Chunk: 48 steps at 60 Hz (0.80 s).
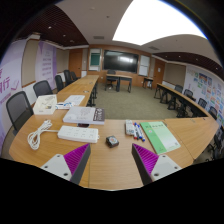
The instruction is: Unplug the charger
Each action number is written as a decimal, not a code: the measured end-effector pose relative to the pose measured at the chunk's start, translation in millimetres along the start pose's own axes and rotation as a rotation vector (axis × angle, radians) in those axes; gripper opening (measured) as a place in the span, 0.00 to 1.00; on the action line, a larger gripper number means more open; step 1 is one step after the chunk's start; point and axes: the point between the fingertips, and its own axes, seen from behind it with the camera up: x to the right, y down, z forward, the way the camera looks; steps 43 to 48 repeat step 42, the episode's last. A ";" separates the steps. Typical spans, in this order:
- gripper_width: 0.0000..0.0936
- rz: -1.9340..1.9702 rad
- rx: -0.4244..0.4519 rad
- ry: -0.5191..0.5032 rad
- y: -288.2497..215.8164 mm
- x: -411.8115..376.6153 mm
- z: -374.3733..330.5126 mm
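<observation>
A white power strip (pixel 79 131) lies on the wooden table (pixel 110 165) ahead of my fingers, a little to the left. A small dark block (pixel 112 141), perhaps the charger, sits just ahead between the fingers; I cannot tell whether it is plugged in. A coiled white cable (pixel 38 135) lies left of the strip. My gripper (pixel 110 160) is open and empty, its purple pads spread wide above bare table, short of the block and the strip.
White boxes (pixel 79 115) and a white device (pixel 45 104) sit behind the strip. A green booklet (pixel 158 135) and some markers (pixel 133 129) lie to the right. Office chairs (pixel 18 106) line the table's left side. More tables and a wall screen (pixel 121 61) stand beyond.
</observation>
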 end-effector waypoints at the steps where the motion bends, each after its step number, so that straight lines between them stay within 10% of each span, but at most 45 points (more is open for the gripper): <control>1: 0.91 0.000 -0.001 0.004 0.7 0.2 -7.1; 48: 0.92 -0.020 0.012 0.015 9.5 -8.3 -117.0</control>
